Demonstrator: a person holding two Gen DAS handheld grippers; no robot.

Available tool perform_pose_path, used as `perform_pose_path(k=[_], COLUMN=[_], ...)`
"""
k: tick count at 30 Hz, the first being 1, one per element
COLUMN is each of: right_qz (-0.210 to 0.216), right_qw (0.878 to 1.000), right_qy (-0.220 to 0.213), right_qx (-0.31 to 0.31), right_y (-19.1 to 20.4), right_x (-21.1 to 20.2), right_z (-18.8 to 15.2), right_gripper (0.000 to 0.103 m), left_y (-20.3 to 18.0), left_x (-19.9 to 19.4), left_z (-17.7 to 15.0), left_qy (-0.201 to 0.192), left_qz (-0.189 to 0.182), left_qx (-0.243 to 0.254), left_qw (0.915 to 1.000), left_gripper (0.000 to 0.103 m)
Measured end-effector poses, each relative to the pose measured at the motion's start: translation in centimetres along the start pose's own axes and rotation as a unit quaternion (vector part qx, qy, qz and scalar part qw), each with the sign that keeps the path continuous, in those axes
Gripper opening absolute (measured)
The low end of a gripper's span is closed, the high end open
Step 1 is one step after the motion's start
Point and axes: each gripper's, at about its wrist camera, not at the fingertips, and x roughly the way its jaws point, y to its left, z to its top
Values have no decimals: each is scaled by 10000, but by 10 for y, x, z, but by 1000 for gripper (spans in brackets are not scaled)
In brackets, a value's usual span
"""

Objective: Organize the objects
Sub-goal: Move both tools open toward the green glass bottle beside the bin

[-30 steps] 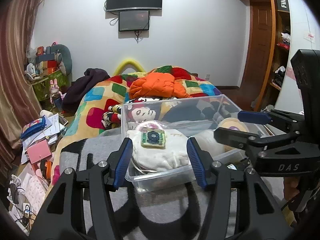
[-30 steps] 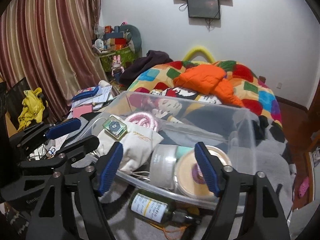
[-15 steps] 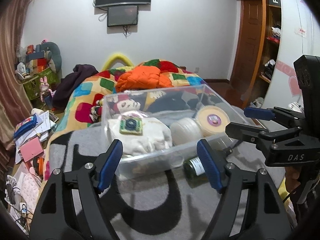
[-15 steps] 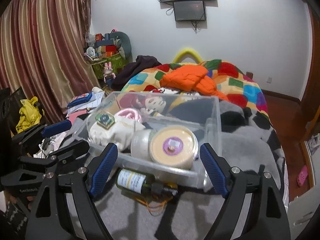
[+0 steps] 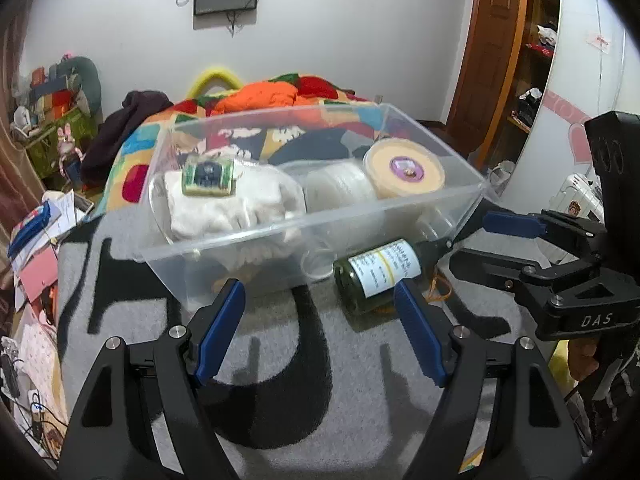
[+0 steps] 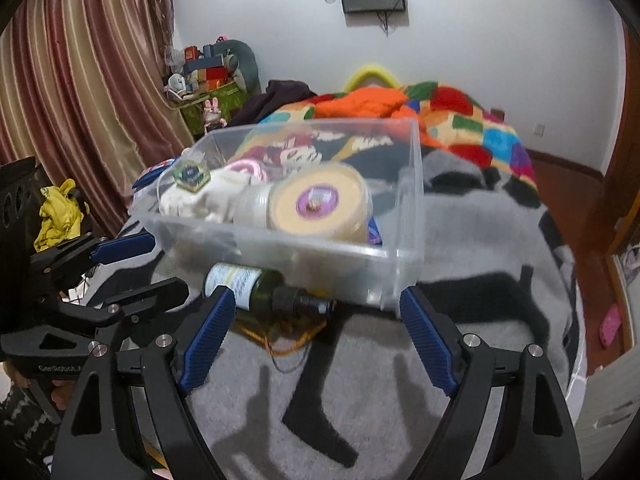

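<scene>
left wrist: faces bin (image 5: pixel 316 216) | right wrist: same, from right | near

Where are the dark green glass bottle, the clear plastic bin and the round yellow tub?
Dark green glass bottle (image 5: pixel 378 274), left wrist view, on its white label.
Clear plastic bin (image 5: pixel 224 258), left wrist view, near wall.
Round yellow tub (image 6: pixel 318 202), right wrist view, on its lid.

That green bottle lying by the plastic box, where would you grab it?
Probably around the labelled body of the green bottle, coming from above, fingers either side. It lies on its side on the grey blanket, its neck tucked under the clear box, leaving the wide body exposed.
</scene>
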Motion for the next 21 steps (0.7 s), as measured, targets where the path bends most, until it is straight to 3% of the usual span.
perform_pose_path(k=[13,17,21], right_qz=[746,1197,1134], right_qw=[9967,9920,9927], right_qy=[298,392,366], right_qx=[129,-36,-171], right_y=[11,23,24], right_x=[26,24,16], right_z=[-5,-7,-12], right_gripper=[78,76,76], left_y=[7,11,14], left_x=[8,7,8], left_z=[-15,-17,-17], left_qy=[232,252,308], left_qz=[97,112,28], left_qx=[-23,-72,-131], left_qw=[9997,9996,9994], left_gripper=[77,77,77])
